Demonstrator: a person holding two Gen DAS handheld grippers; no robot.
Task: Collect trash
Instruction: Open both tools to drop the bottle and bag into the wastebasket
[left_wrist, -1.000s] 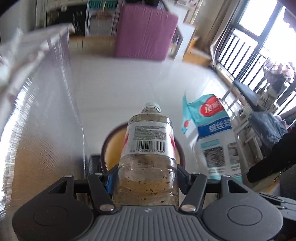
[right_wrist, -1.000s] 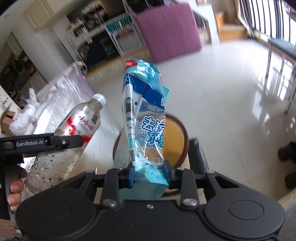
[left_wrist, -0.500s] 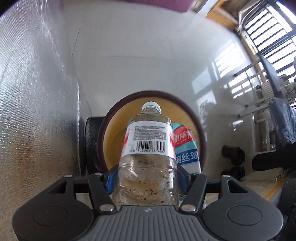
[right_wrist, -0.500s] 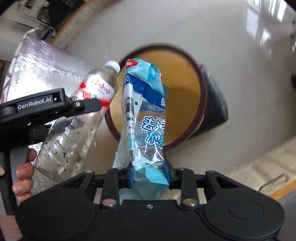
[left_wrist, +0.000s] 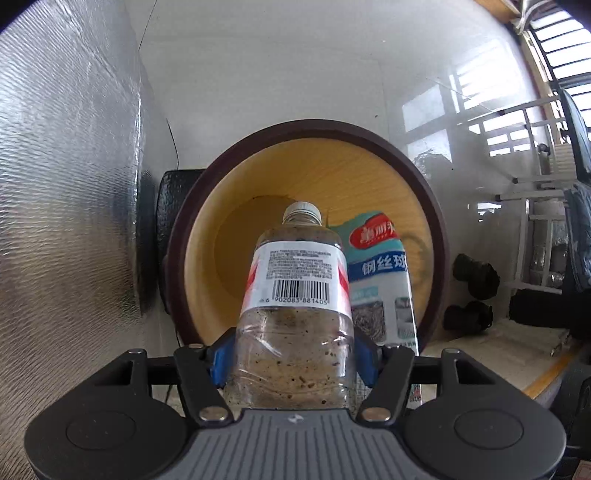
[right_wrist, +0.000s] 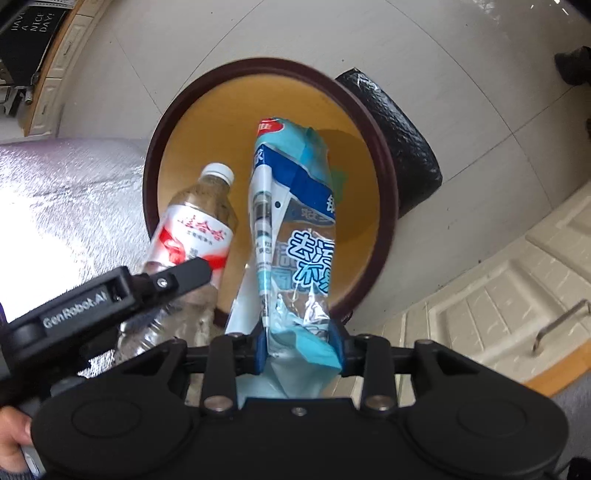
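- The left gripper (left_wrist: 293, 363) is clenching the bottle (left_wrist: 295, 295) low on its body above the bin (left_wrist: 417, 173); light, stiff, slippery.
- The right gripper (right_wrist: 300, 350) is opening, wrapper (right_wrist: 295, 236) between its jaws over the bin; soft, crinkly, featherlight.

**Surfaces around the two grippers**

Clear plastic bottle (left_wrist: 295, 332), speckled inside, glossy paper-like label, ribbed white cap. Beside it, crinkled glossy film bag (right_wrist: 295, 236), partly see-through. Beyond both, bin (left_wrist: 424, 192): smooth yellow interior, dark matt rim. Left of it, embossed silvery foil sheet (left_wrist: 66, 184). Floor (left_wrist: 277, 66) glossy, reflective tile.
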